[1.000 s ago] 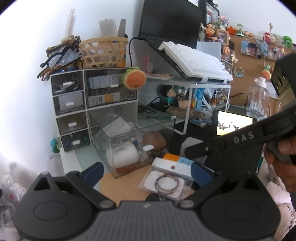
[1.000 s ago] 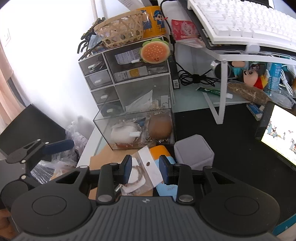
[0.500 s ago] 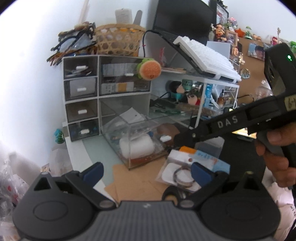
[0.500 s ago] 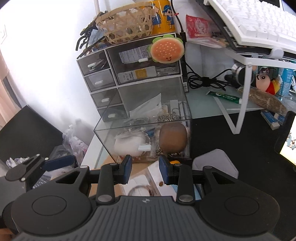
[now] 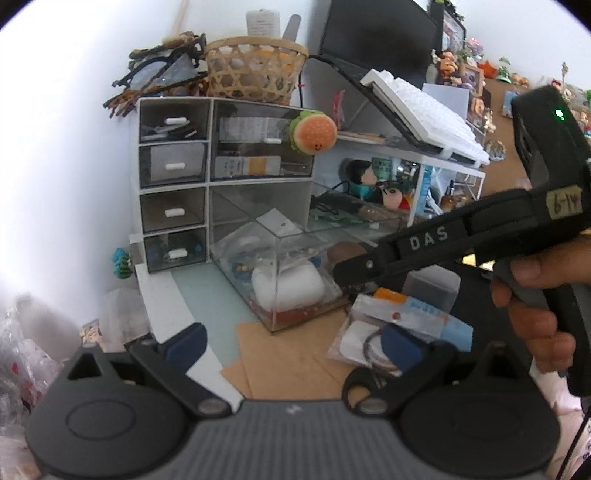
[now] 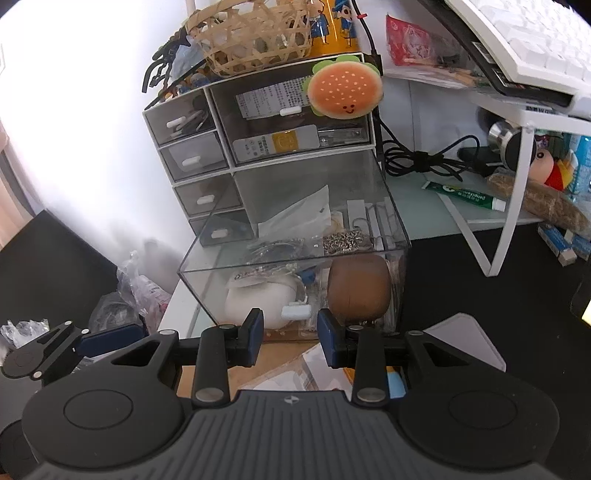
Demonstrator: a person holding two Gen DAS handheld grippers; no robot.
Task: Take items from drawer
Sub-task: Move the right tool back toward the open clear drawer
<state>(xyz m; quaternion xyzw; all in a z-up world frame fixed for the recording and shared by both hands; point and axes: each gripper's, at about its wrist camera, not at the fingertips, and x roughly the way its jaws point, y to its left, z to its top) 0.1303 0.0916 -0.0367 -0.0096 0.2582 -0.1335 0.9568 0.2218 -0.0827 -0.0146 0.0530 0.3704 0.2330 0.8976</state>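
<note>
A clear drawer (image 6: 291,258) stands pulled out of the white organiser (image 6: 258,122); it also shows in the left wrist view (image 5: 273,266). It holds a white pouch (image 6: 258,302), a brown oval case (image 6: 358,291), a chain (image 6: 343,240) and a paper packet (image 6: 299,218). My right gripper (image 6: 290,338) is partly open and empty, just in front of the drawer's white handle (image 6: 295,312). My left gripper (image 5: 291,343) is wide open and empty, back from the drawer. A bagged ring (image 5: 373,343) and a small box (image 5: 421,314) lie on the desk.
A burger plush (image 6: 345,90) hangs on the organiser, a basket (image 6: 255,33) sits on top. A keyboard stand (image 6: 509,122) is at the right, with a grey box (image 6: 465,339) and a toothpaste tube (image 6: 469,194). Plastic bags (image 6: 136,291) lie at the left.
My right gripper has moved forward to the drawer's front and handle. The left gripper has shifted a little; both stay empty.
</note>
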